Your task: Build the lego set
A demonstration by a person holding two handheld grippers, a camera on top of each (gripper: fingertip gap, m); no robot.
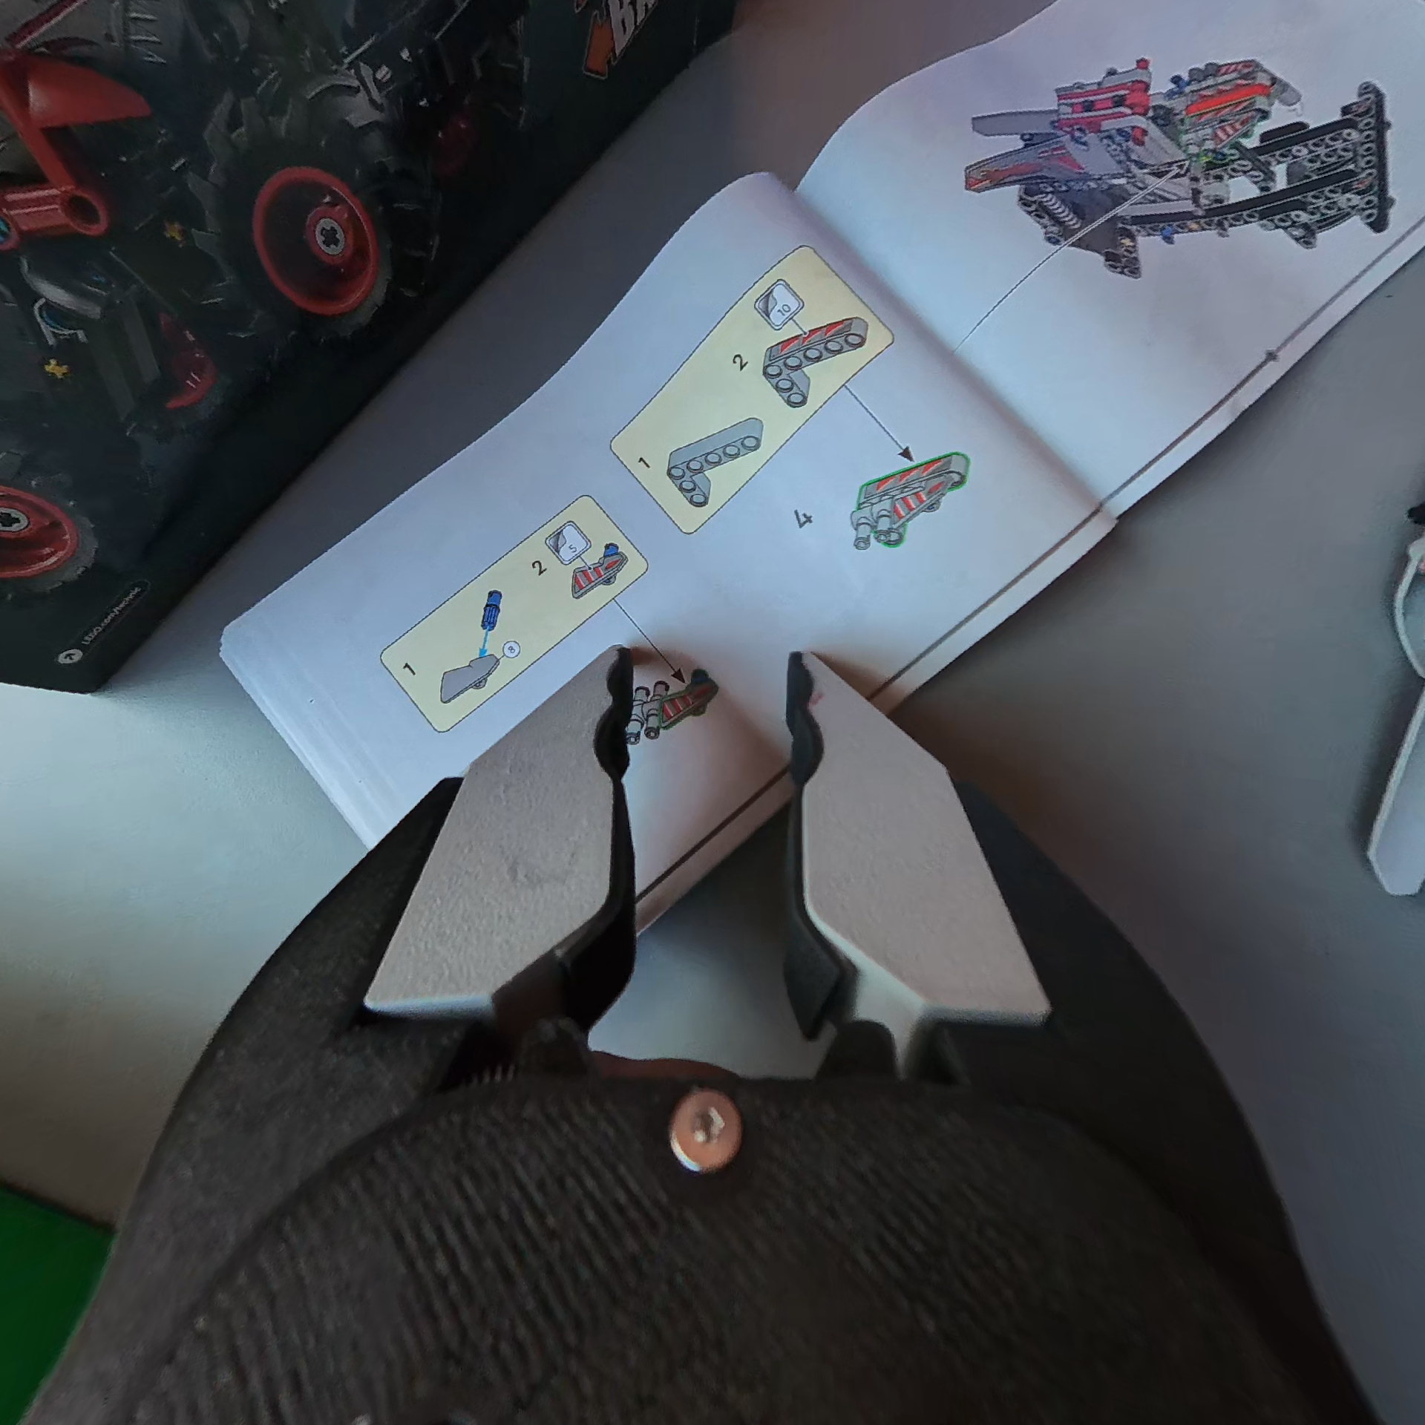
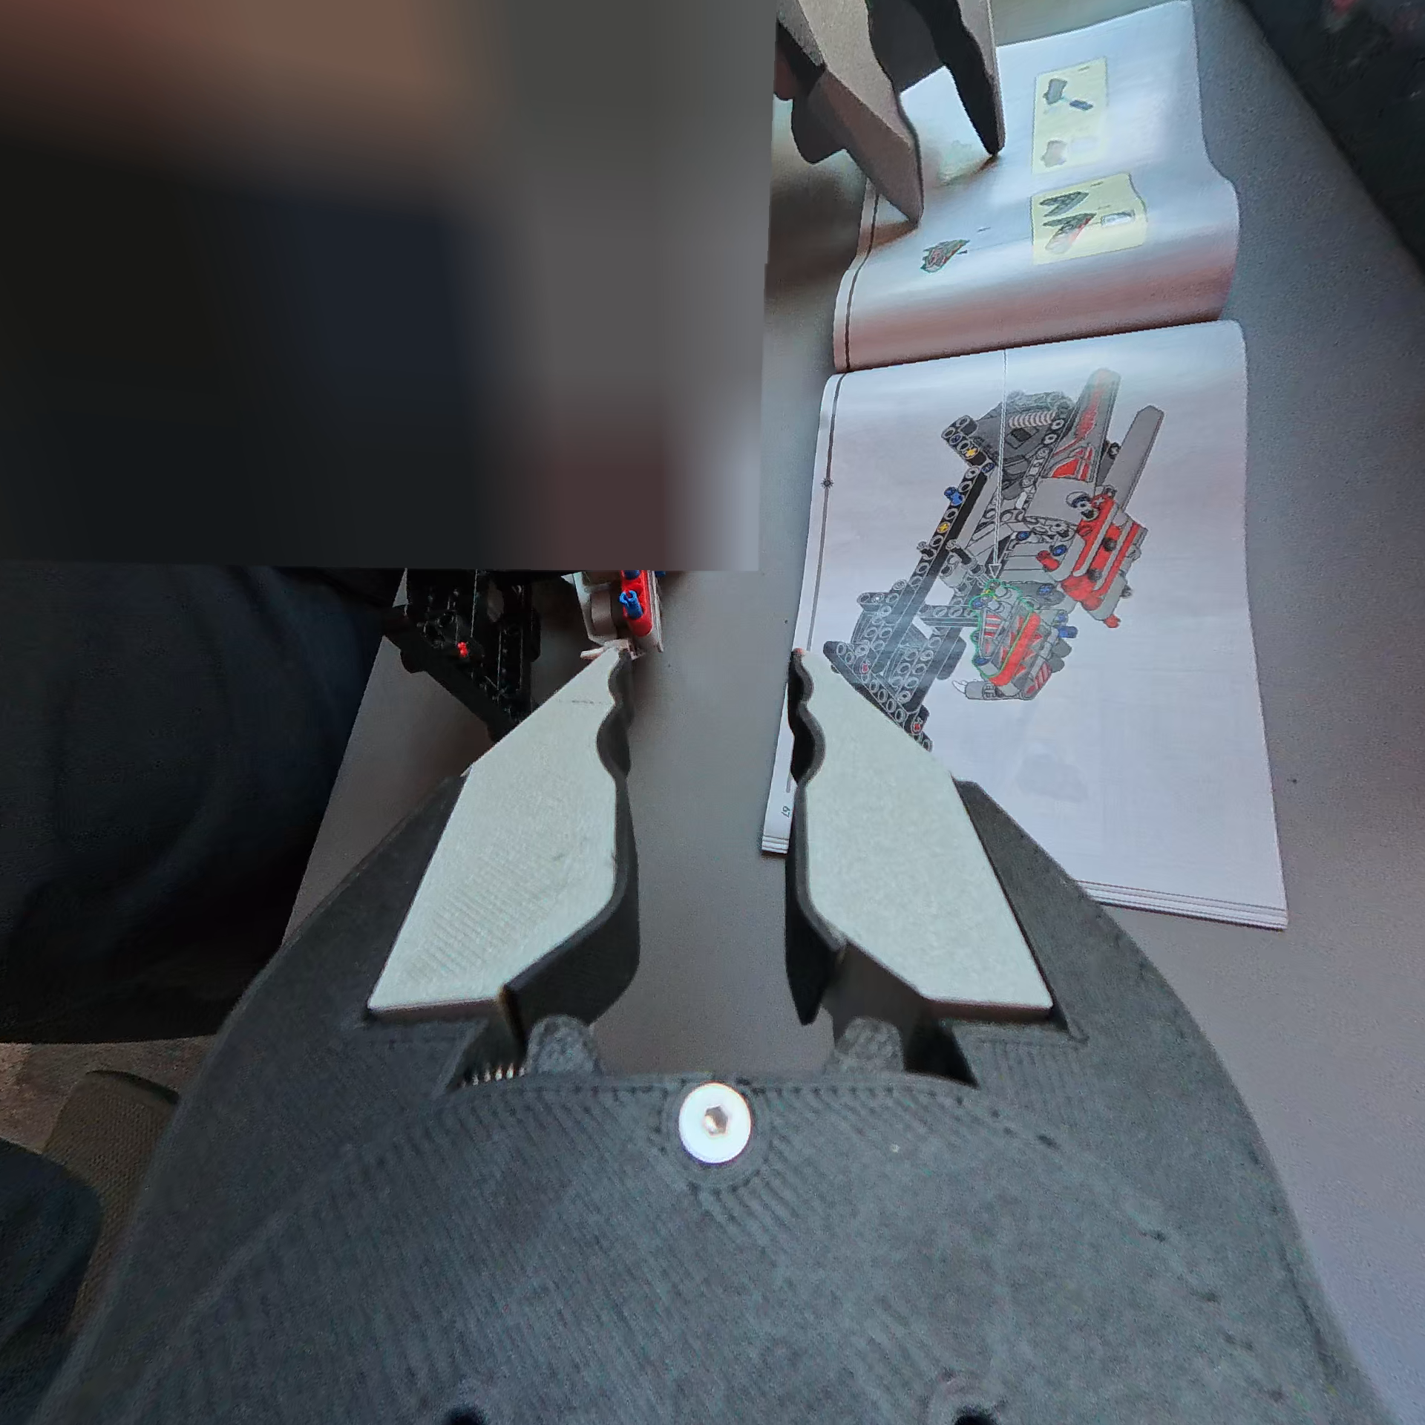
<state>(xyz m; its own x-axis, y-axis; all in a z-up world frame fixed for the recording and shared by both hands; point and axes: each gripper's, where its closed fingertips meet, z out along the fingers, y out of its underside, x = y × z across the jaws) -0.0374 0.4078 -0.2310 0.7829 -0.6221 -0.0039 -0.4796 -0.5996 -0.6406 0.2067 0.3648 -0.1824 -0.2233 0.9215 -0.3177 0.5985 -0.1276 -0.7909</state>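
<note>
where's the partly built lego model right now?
The partly built black, red and white lego model shows in the right wrist view, on the grey table just beyond the open right tool's left fingertip, left of the open white instruction booklet.

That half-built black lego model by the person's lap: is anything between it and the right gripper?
Nothing visible. The right gripper is open and empty, with only bare grey table between it and the model. The instruction booklet lies off to the side.

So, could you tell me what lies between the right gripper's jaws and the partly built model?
Only bare grey table, seen in the right wrist view; the right gripper is open and empty, the partly built model just beyond its left fingertip.
</note>
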